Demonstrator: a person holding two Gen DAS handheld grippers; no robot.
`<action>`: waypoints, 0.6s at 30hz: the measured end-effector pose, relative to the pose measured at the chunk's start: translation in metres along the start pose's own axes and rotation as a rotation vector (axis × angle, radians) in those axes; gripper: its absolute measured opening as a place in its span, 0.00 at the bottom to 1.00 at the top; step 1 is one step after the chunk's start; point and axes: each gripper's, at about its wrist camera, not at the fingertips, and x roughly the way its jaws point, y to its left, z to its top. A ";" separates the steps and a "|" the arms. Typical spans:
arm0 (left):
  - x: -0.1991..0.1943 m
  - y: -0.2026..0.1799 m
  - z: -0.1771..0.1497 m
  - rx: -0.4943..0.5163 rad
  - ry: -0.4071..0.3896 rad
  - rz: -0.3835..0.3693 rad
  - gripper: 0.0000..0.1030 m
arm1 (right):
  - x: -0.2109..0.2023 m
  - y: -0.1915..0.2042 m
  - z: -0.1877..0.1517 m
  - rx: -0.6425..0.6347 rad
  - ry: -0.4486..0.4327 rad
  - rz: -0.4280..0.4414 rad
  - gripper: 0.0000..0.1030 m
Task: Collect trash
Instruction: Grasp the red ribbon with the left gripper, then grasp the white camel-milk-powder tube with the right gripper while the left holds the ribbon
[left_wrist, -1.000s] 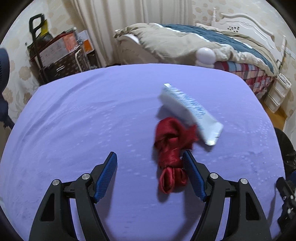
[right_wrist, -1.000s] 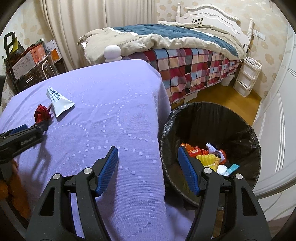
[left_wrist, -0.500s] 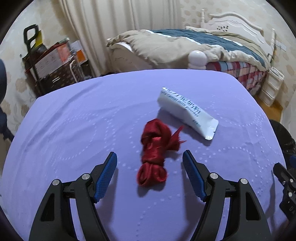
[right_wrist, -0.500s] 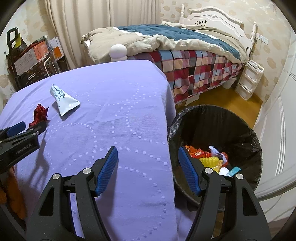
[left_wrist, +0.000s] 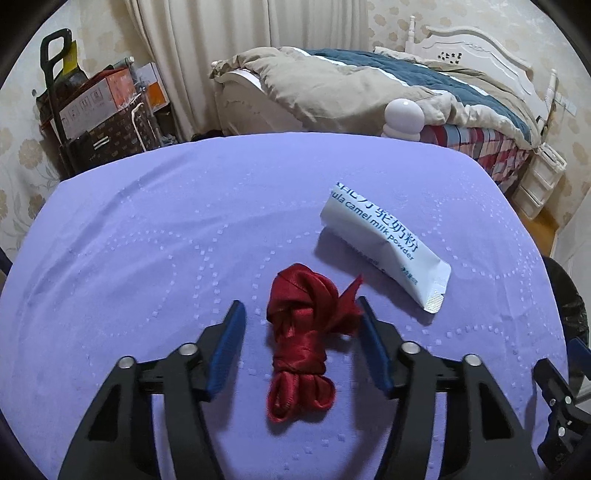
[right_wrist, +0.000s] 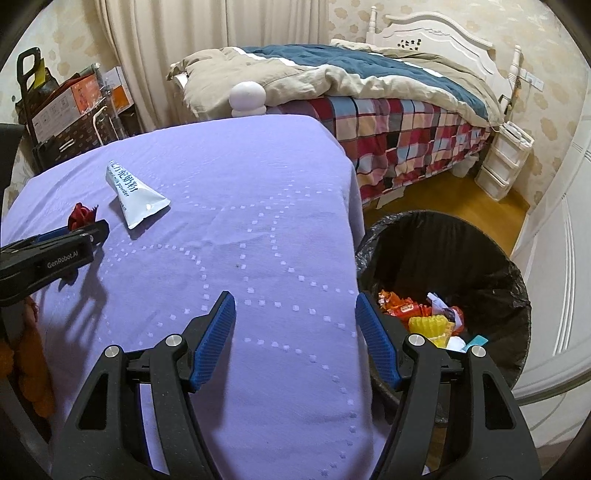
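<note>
Boxes (left_wrist: 107, 99) and a patterned bag (left_wrist: 114, 134) sit stacked against the wall on the far left, beside pale curtains (left_wrist: 207, 55). Next comes the bench (left_wrist: 184, 221), draped in a lilac cloth. Over it the left claw (left_wrist: 299, 317) points steeply down, its jaws closing around a knotted red ribbon (left_wrist: 301, 332) that lies on the cloth between them. The right blue pad (left_wrist: 373, 350) looks to be touching the ribbon's frayed tail; the left pad (left_wrist: 227, 347) stands clear of the bundle, so nothing is clamped. Just beyond the ribbon, to its right, a white sachet (left_wrist: 384, 243) printed with blue lettering lies flat, apart from the ribbon.

Further right, the right claw (right_wrist: 295, 314) hovers over the bench's near right edge, jaws apart and holding nothing. Its right finger (right_wrist: 376, 343) hangs over a black-lined bin (right_wrist: 491, 269) standing on the wooden floor against the bench; inside lie orange wrappers (right_wrist: 399, 304), a yellow cup (right_wrist: 430, 325) and other scraps. Behind the bench a round white lamp (right_wrist: 246, 98) stands at the far edge, and a bed (right_wrist: 388, 96) with a checked sheet fills the back right.
</note>
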 end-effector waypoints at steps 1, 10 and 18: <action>-0.001 0.000 0.000 0.009 -0.006 -0.001 0.46 | 0.001 0.001 0.001 -0.003 0.001 0.001 0.64; -0.003 0.013 -0.003 0.025 -0.022 0.009 0.24 | 0.008 0.024 0.009 -0.056 0.012 0.037 0.64; -0.005 0.048 -0.005 -0.022 -0.022 0.044 0.24 | 0.023 0.065 0.028 -0.149 0.023 0.099 0.66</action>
